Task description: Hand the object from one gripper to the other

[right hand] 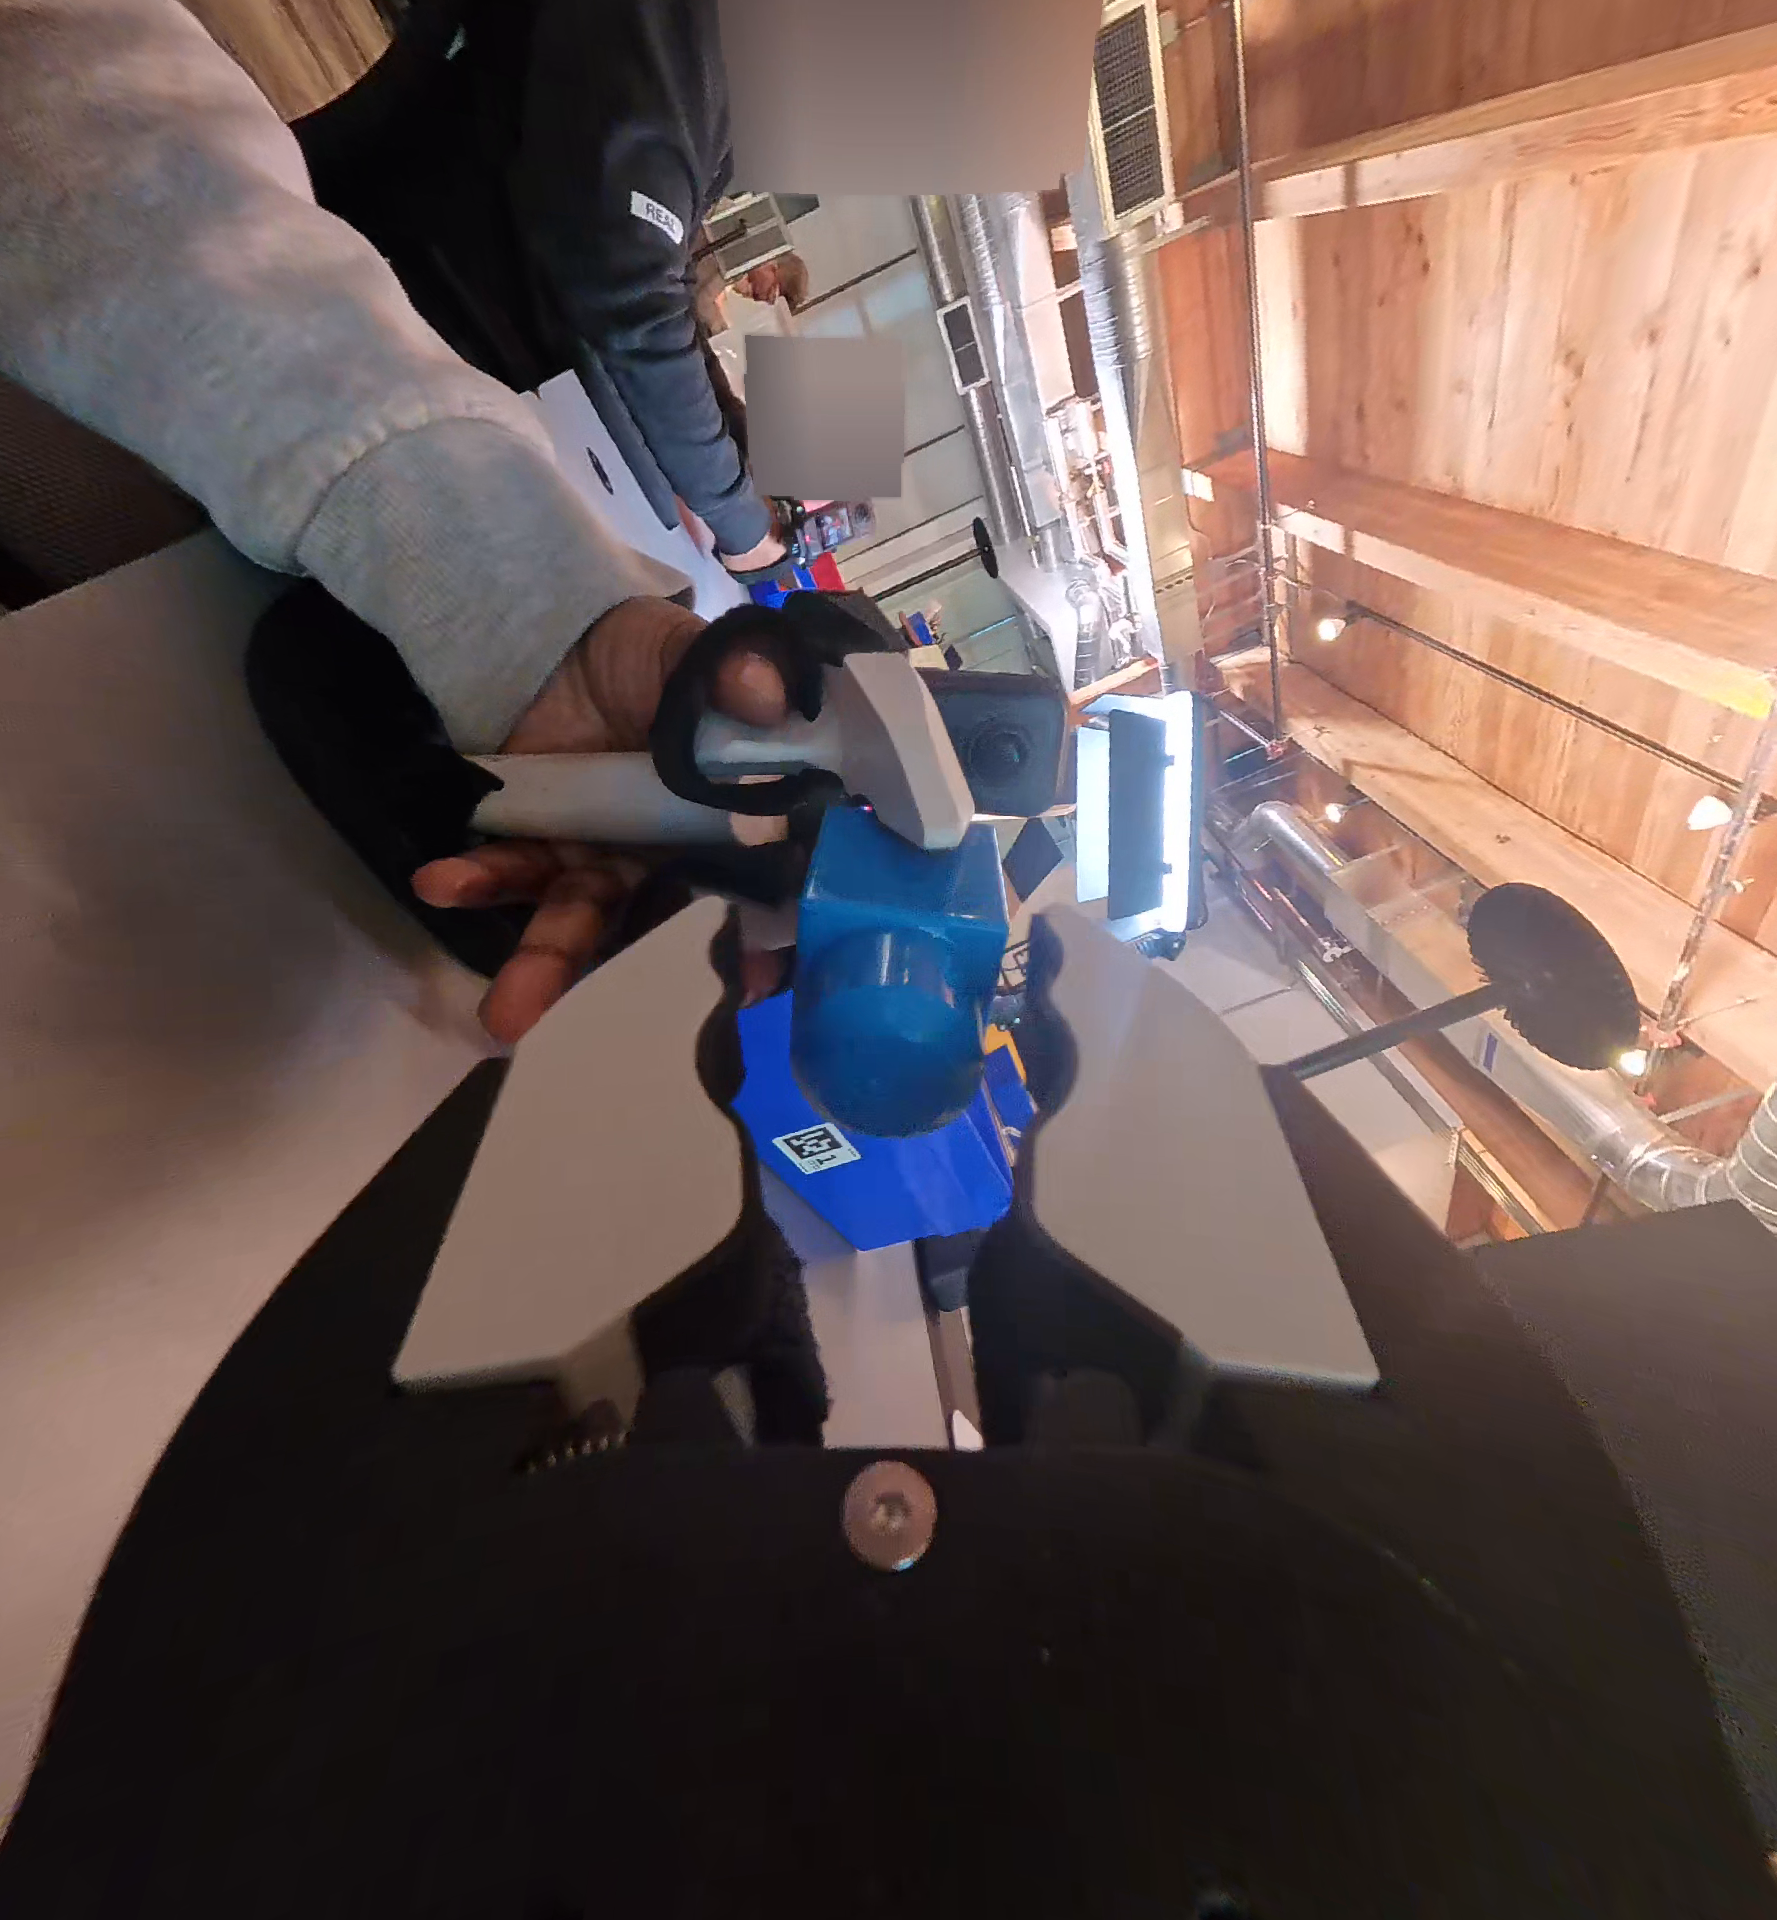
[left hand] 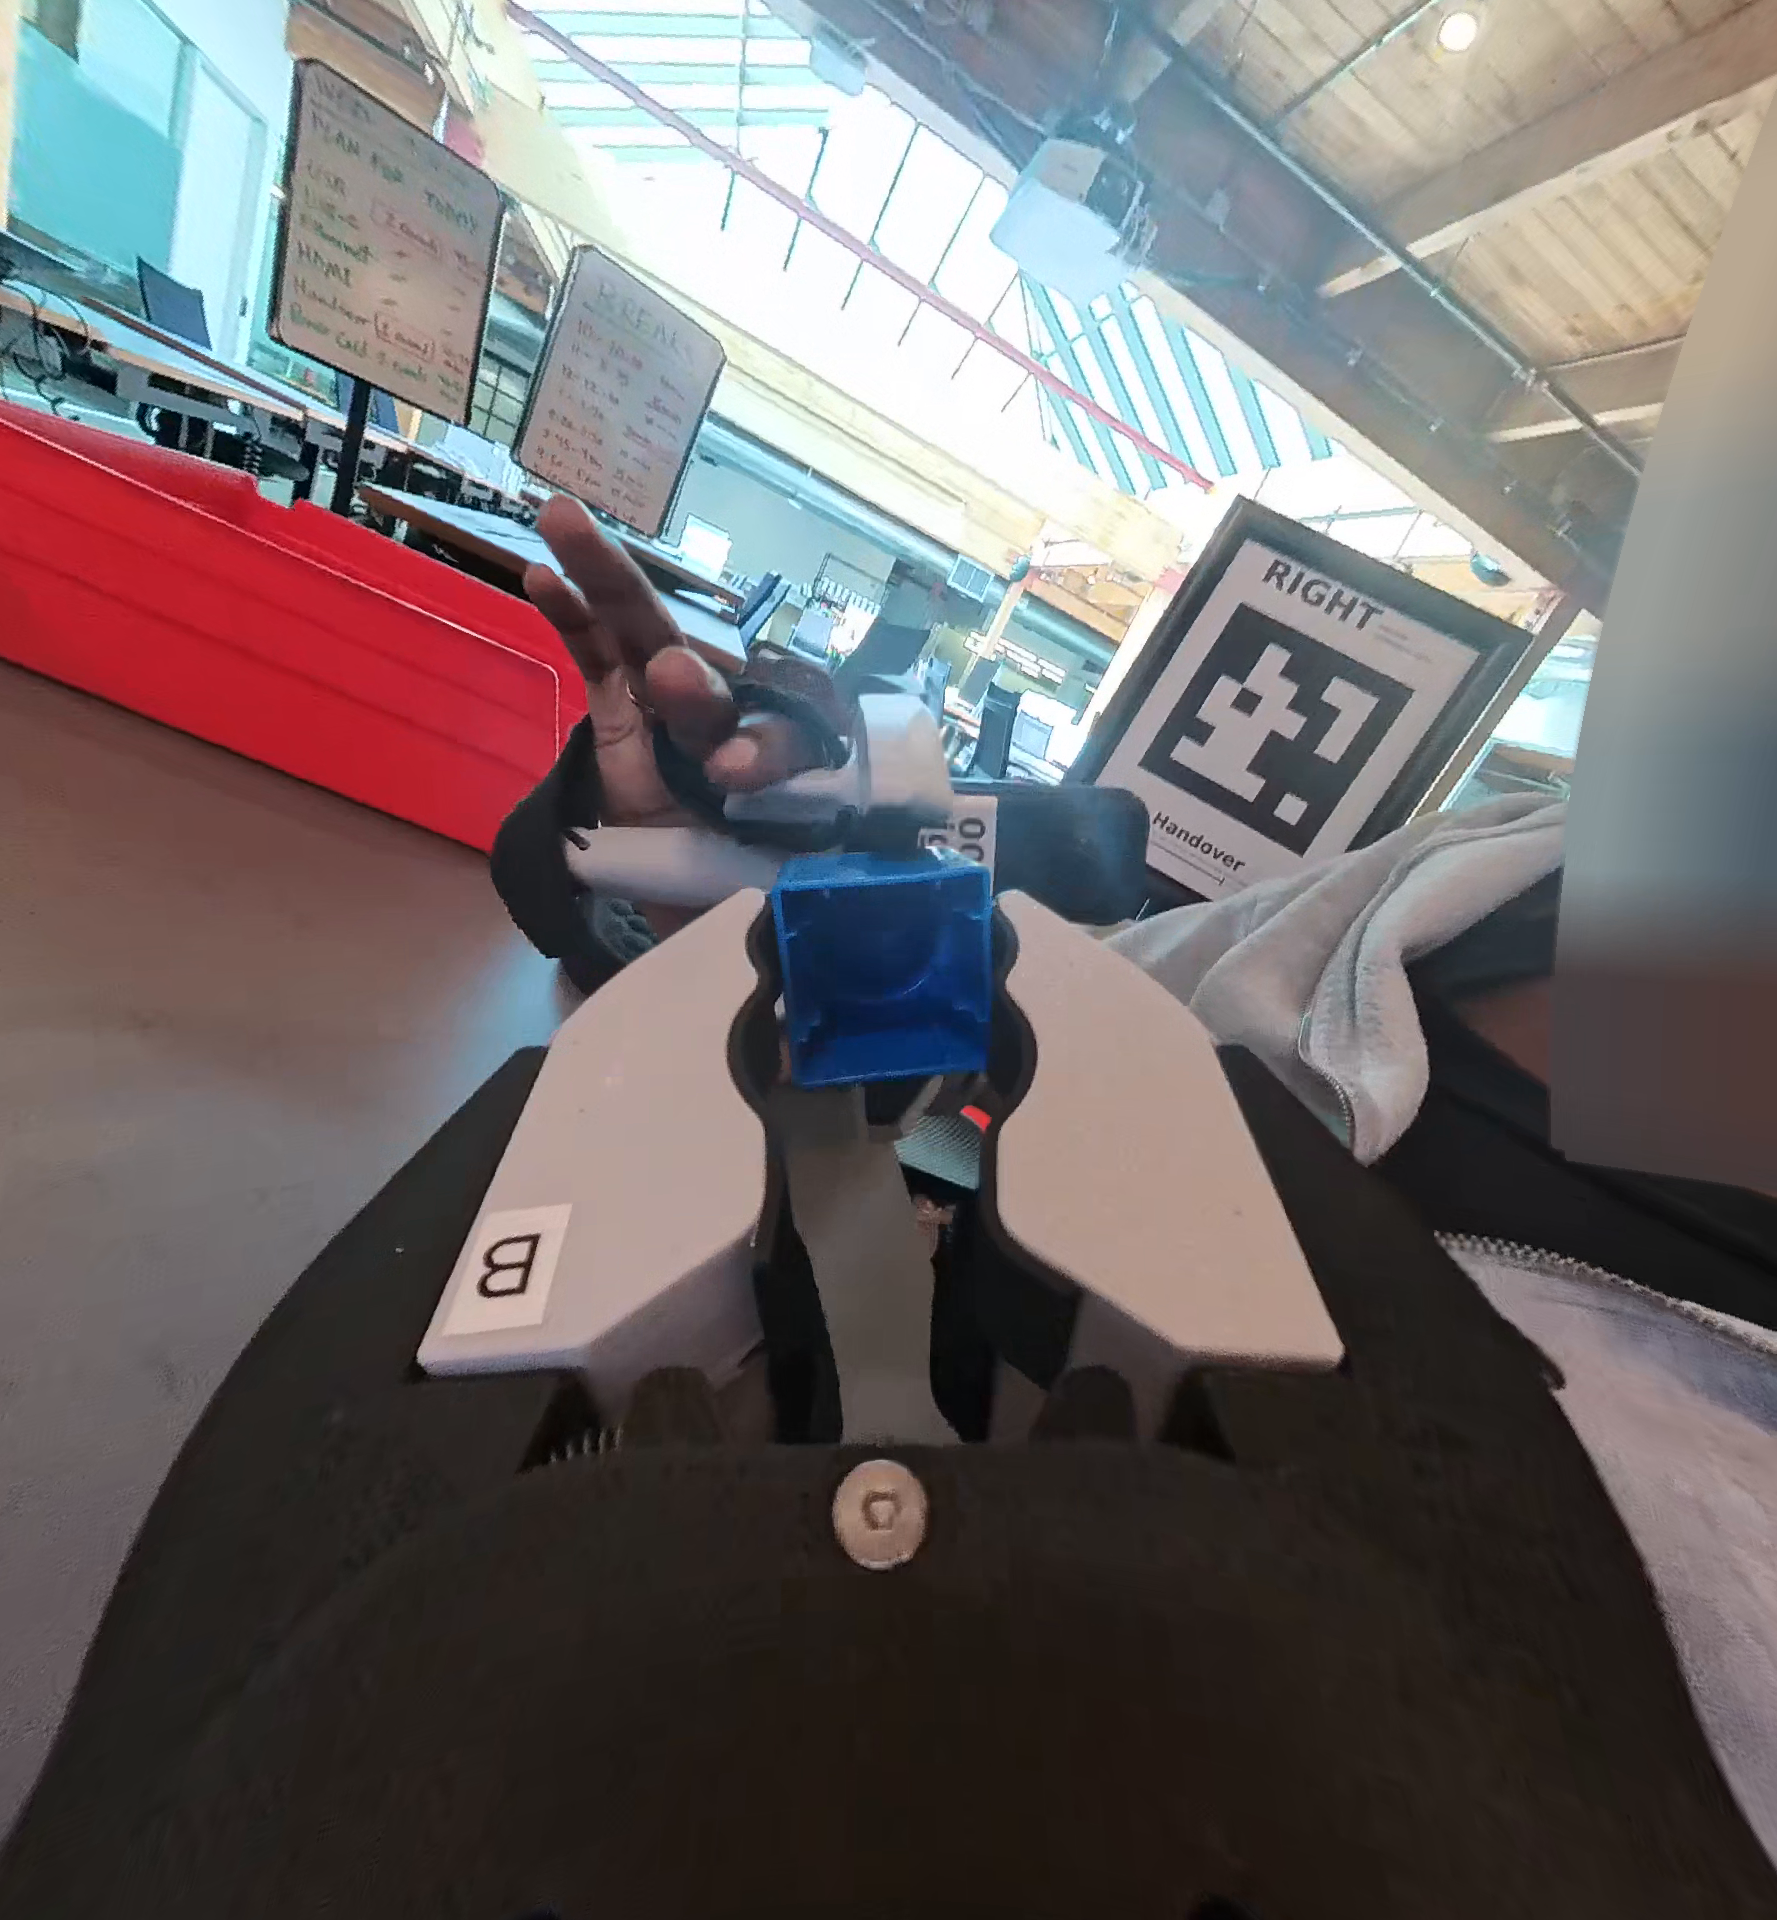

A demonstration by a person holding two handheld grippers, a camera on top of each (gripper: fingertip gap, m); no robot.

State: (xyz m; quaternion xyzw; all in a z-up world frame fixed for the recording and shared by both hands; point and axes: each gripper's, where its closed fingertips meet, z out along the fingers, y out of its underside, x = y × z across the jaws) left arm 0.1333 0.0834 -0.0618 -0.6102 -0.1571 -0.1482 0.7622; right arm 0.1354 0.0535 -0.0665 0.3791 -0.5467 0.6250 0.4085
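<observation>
Left gripper (left hand: 879, 961), matte grey plastic fingers on a black textured body, is clamped on a blue hollow square plastic block (left hand: 879, 977); the block's open end faces the camera, with thin walls, a rounded recess inside and a glossy finish. The block sits between the scalloped black inner pads, held above a dark brown smooth table (left hand: 188, 987). Just beyond it the other grey-and-black gripper hangs close, held by a hand (left hand: 645, 707) with fingers splayed; whether it touches the block cannot be told here. In the right wrist view, right gripper (right hand: 889, 1023) has its flat grey fingers spread wide on either side of the same block (right hand: 899, 935), whose rounded blue end points at the camera; the fingers look apart from it. Left gripper's grey fingertip (right hand: 910, 758) presses on the block's far top. Red moulded plastic bin (left hand: 240, 623) sits at rear left, a framed black-and-white marker card (left hand: 1289, 717) at right, pale blue soft cloth (left hand: 1331, 966) beside it.
</observation>
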